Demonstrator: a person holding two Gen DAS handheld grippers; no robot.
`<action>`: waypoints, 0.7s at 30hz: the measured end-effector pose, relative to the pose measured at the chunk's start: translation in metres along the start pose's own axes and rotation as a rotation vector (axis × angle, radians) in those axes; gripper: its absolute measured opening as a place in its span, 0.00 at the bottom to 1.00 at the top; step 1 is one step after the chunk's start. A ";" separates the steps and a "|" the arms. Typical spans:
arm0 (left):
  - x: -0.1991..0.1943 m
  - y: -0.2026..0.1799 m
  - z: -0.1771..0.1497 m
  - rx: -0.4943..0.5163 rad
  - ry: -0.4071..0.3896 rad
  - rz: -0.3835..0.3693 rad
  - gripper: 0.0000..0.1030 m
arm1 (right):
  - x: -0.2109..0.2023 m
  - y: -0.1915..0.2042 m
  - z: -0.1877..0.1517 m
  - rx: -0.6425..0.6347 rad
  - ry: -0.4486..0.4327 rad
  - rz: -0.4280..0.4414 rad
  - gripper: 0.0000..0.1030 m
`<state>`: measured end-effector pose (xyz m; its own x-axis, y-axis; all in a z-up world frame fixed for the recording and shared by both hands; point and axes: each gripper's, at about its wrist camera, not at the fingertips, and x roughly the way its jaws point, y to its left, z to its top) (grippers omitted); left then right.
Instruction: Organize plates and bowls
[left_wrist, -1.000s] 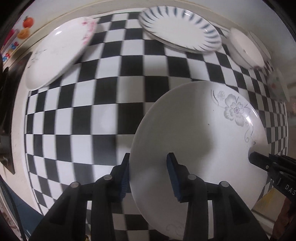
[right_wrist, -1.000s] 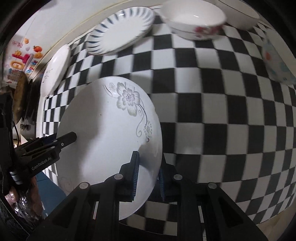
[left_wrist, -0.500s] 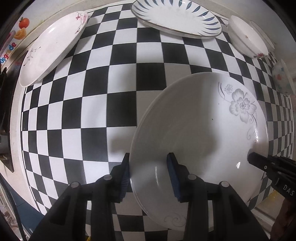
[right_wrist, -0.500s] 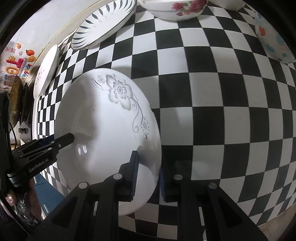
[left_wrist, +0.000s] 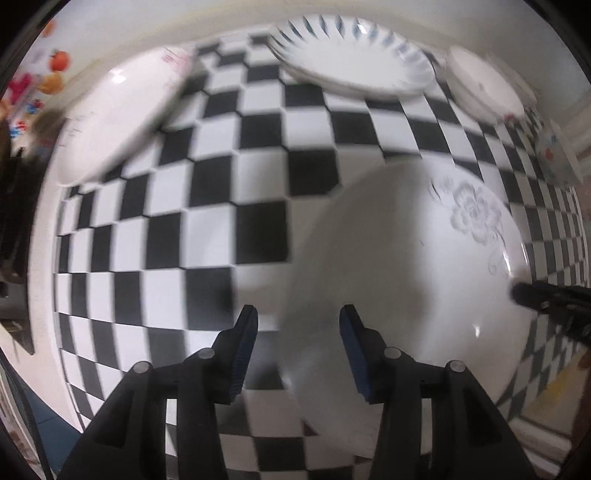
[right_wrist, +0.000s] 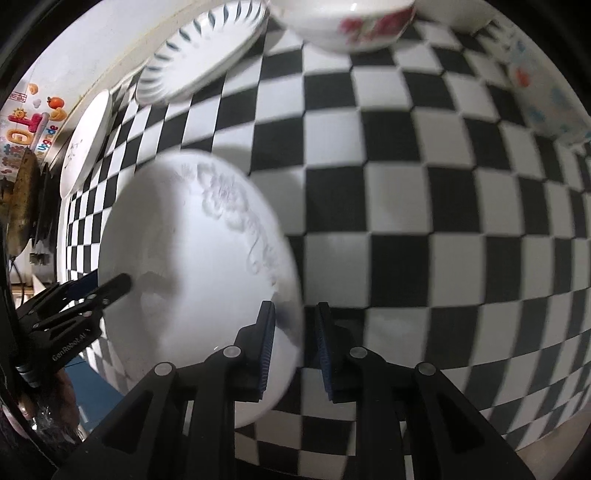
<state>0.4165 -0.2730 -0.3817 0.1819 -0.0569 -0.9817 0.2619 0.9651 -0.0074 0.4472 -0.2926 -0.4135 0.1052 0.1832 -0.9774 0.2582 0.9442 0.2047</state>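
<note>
A: What do the tongs look like?
B: The left tongs (left_wrist: 298, 349) and right tongs (right_wrist: 294, 341) are matte black with ribbed blue pads and round silver screws.
A: Any markings?
B: White "GenRobot.AI" lettering.

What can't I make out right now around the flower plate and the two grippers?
- Flower plate: motion blur smears its rim in both wrist views, so whether it rests flat on the checkered table can't be told.
- Left gripper and right gripper: jaws have just been opening; pad contact is lost in blur.
- Red-flower bowl: cut off by the top edge, right wrist view.
</note>
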 end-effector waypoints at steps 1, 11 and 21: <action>-0.005 0.001 -0.002 -0.010 -0.024 0.005 0.42 | -0.008 -0.001 0.001 0.000 -0.020 0.002 0.34; -0.058 0.097 0.002 -0.112 -0.164 0.046 0.42 | -0.066 0.083 0.035 -0.226 -0.180 0.130 1.00; -0.036 0.279 0.052 -0.407 -0.087 -0.049 0.42 | -0.021 0.256 0.138 -0.371 -0.119 0.156 1.00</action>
<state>0.5325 -0.0150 -0.3388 0.2627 -0.1097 -0.9586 -0.1205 0.9820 -0.1454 0.6436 -0.0929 -0.3330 0.2315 0.3189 -0.9191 -0.1305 0.9464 0.2955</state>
